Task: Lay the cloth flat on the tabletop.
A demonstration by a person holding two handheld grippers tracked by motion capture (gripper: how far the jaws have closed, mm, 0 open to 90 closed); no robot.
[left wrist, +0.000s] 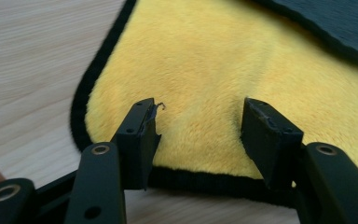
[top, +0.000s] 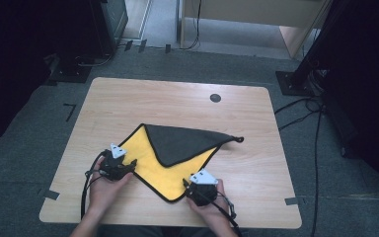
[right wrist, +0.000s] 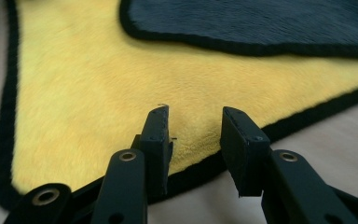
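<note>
Both grippers low at cloth (top: 177,153) near edge: left (top: 131,163), right (top: 187,183), fingers parted, gripping nothing.

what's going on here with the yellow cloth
A person works at a wooden table with a gripper in each hand. A yellow cloth with black edging lies flat, one corner folded over so its dark grey underside shows. The left gripper is at the cloth's left corner and the right gripper at its near edge. Both have open jaws straddling the black hem, not yet pinching it.
</note>
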